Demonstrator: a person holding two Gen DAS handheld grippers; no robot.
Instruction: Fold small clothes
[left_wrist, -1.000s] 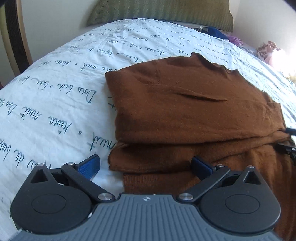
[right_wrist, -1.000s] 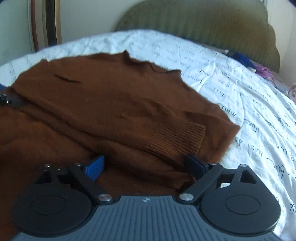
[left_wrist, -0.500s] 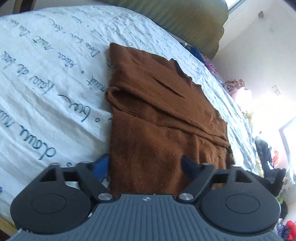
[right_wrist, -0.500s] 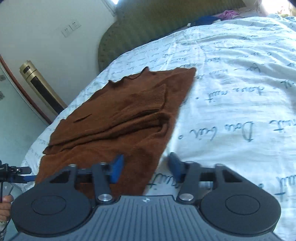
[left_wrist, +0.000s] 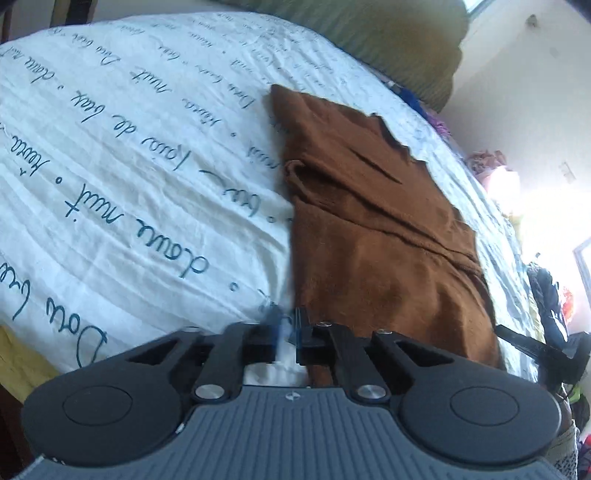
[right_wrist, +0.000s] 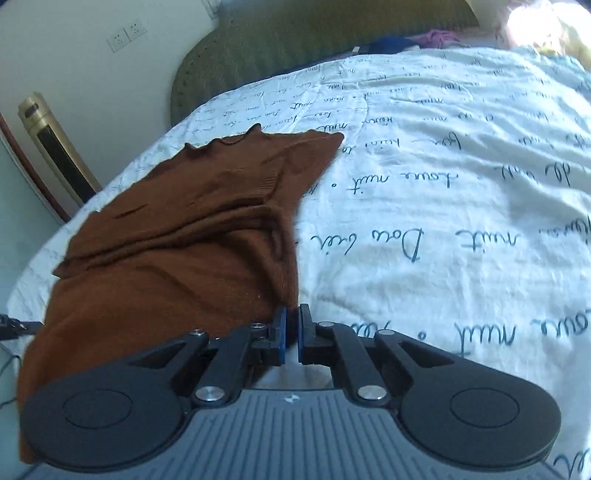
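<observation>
We see a big white bed (left_wrist: 140, 206) with blue writing, and on it lies the brown sweater (left_wrist: 373, 229), partly folded. Our left tongs (left_wrist: 287, 325) have just been closing at its near left corner, but blur hides any pinch. Our right tongs (right_wrist: 291, 326) are together at its near right corner.

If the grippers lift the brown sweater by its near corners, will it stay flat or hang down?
The sweater will probably hang and sag: it is soft knit, already creased. The folded sleeves may slip open. It likely grips the sheet a little, being fuzzy.
</observation>
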